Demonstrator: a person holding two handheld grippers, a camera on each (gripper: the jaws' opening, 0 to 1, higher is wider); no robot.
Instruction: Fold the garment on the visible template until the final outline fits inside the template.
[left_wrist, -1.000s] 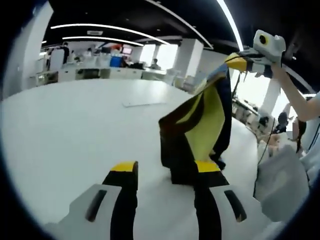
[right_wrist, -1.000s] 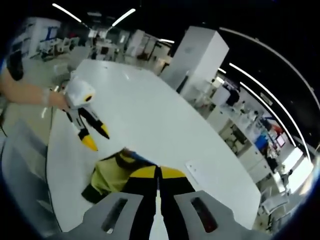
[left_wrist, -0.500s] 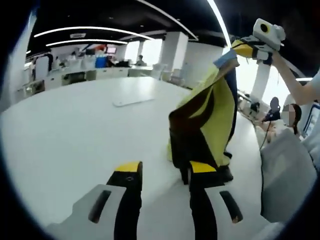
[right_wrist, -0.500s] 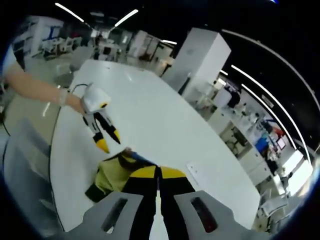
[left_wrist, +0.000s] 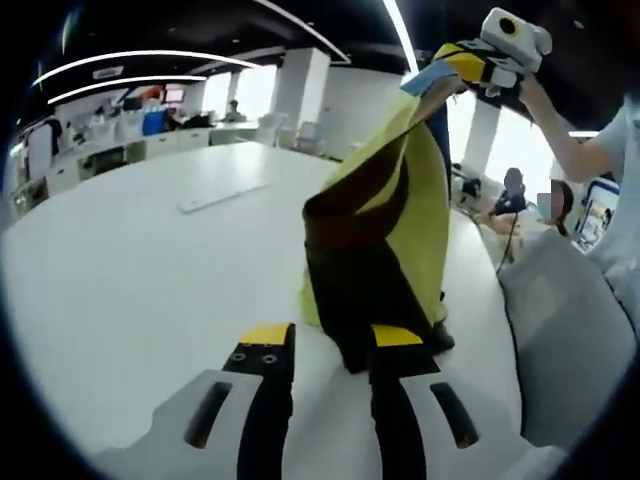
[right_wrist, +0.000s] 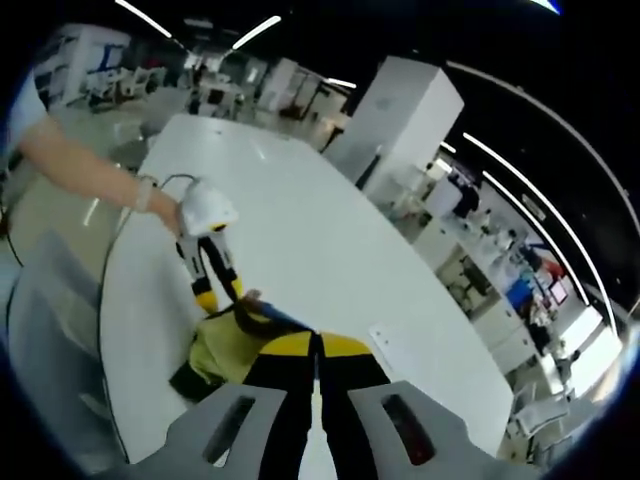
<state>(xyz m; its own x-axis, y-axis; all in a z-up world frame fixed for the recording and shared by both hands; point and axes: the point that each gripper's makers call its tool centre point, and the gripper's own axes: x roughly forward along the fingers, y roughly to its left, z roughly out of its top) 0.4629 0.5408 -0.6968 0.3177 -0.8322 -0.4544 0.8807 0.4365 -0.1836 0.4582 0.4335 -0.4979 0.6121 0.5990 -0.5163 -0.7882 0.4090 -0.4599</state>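
While the white bench (left_wrist: 120, 260) lies bare beside it, the yellow-and-black garment (left_wrist: 385, 230) hangs above the bench edge, only its lower end touching. The right gripper (left_wrist: 462, 62), fingers pinched on its top corner, has lifted it higher. The left gripper (left_wrist: 330, 345), fingers spread, has closed in on the hem; folding hasn't begun.

The left gripper (left_wrist: 332, 340) is held low, with its jaws a little apart. In the right gripper view it points down, gripped by a hand (right_wrist: 168, 210) on a bare arm (right_wrist: 85, 170). The right gripper (left_wrist: 455, 62) is lifted up high by the other hand (left_wrist: 533, 95). Its jaws are pressed tight together, and its arm reaches up.
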